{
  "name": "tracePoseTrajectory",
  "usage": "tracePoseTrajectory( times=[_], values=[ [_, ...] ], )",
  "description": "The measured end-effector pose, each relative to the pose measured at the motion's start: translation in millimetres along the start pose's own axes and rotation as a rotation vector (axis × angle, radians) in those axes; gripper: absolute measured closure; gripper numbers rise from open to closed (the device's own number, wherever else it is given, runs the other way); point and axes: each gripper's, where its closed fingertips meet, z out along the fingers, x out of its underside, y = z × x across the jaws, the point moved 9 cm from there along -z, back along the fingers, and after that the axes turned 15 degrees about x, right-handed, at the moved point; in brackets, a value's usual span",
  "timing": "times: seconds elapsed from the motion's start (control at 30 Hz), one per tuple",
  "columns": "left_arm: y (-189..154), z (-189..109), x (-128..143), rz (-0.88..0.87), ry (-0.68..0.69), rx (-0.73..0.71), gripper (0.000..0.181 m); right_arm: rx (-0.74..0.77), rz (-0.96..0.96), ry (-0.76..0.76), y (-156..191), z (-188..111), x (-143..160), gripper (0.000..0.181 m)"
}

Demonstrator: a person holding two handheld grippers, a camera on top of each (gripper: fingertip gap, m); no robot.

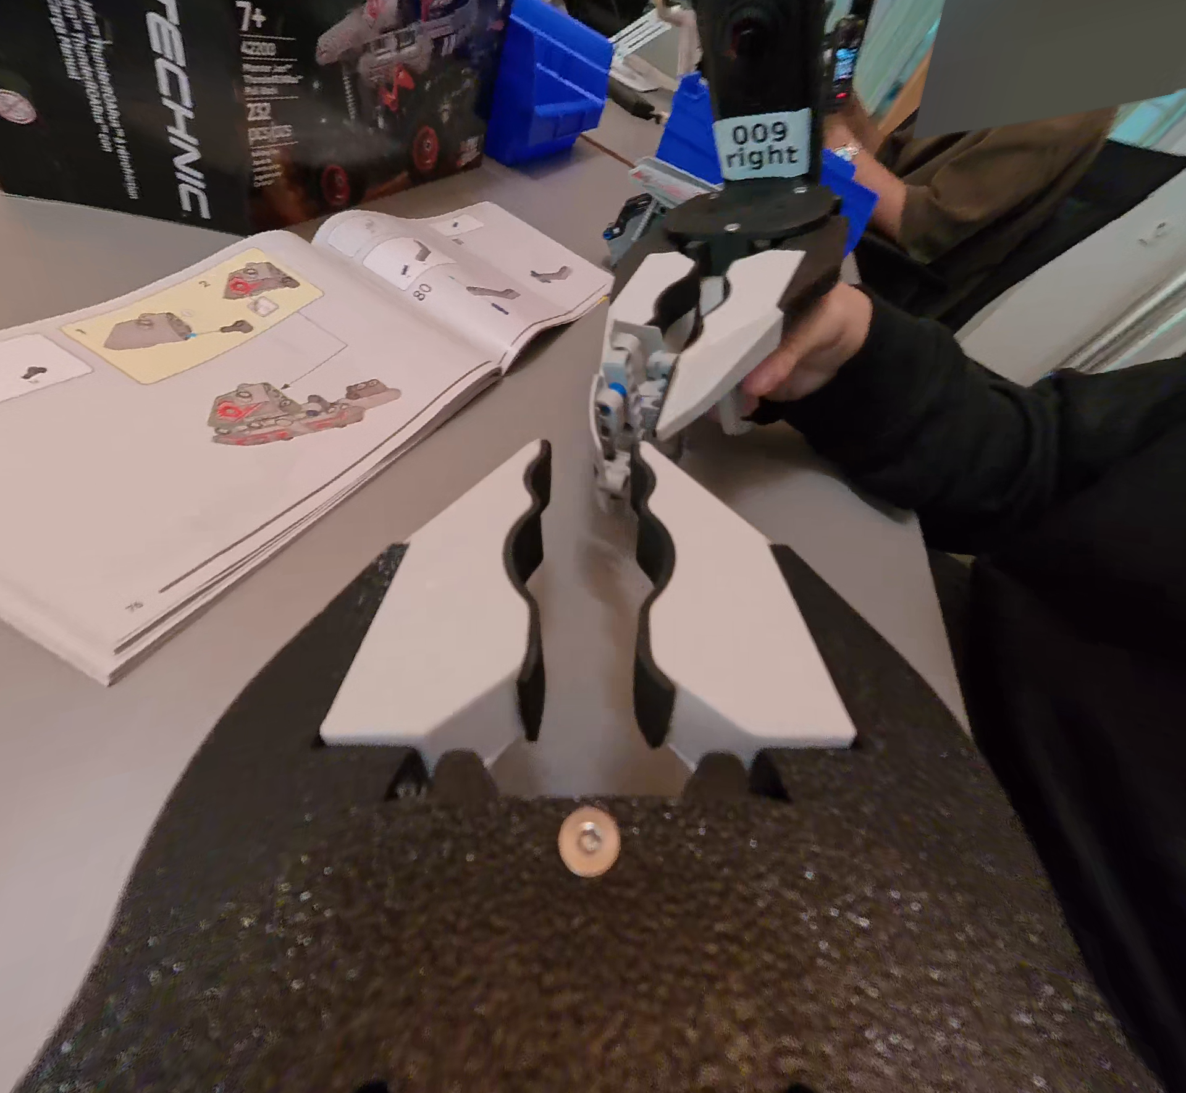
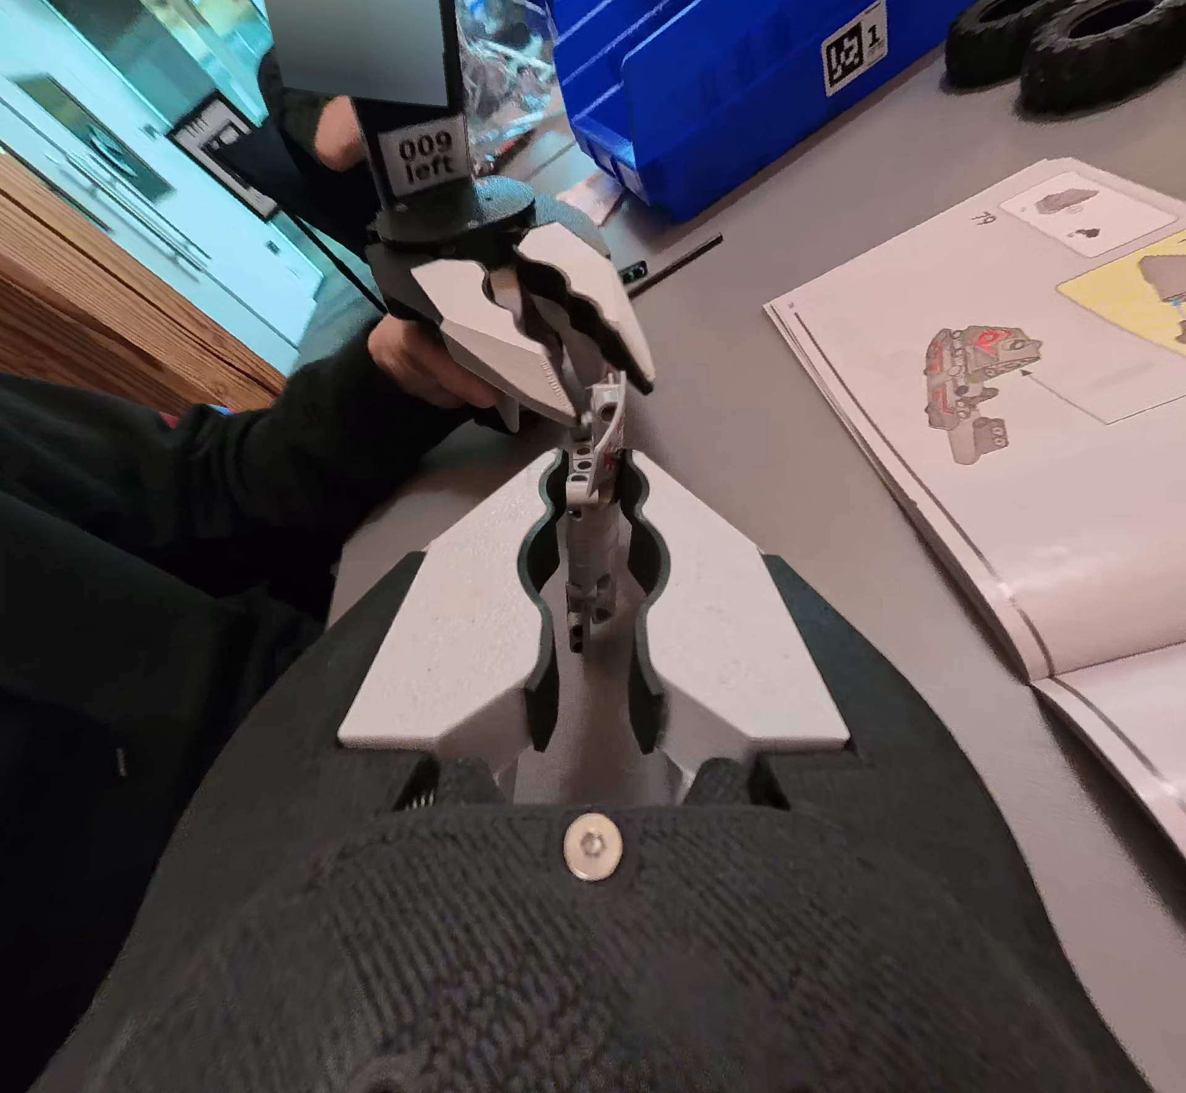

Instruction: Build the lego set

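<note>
The grey lego assembly (image 2: 593, 523) is off the table, carried between the two grippers above the near edge of the grey table (image 1: 449, 446). The right gripper (image 2: 593, 465) has its jaws narrowed onto the long body of the piece, which lies lengthwise in the gap between the wavy black pads; that grip seems chosen to keep the part from turning while the other end is worked. The left gripper (image 1: 593, 471) meets it from the opposite side. In the right wrist view its jaws stand partly apart around the far tip of the assembly; whether they truly pinch it or only bracket it, I cannot tell. Holding it from both ends suggests a pressing or aligning step on a small joint.

The instruction booklet (image 1: 257, 394) lies open on the table, just left of the work in the left wrist view, probably so that the drawn sub-model can be checked against the piece. Farther off stand the set's box (image 1: 192, 67) and blue bins (image 2: 802, 54); black tyres (image 2: 1059, 28) wait at the far right.
</note>
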Motion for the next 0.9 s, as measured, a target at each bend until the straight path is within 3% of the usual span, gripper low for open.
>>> tracePoseTrajectory(
  times=[0.03, 0.33, 0.6, 0.9],
  values=[
    [-0.4, -0.7, 0.2, -0.004, -0.001, 0.021, 0.16, -0.003, 0.02, -0.01, -1.6, -1.0, -0.2, 0.167],
    [-3.2, 6.0, 5.8, -0.033, 0.096, 0.099, 0.17, -0.07, 0.135, -0.046, -3.5, -1.4, 0.5, 0.167],
    [-5.5, 5.3, 3.4, -0.027, 0.053, 0.142, 0.175, -0.186, 0.284, -0.118, -5.7, -4.4, -1.2, 0.167],
    [-2.8, 5.2, 1.2, -0.075, -0.034, 0.109, 0.18, -0.171, 0.324, -0.179, -8.1, -3.0, -1.0, 0.167]
  ],
)
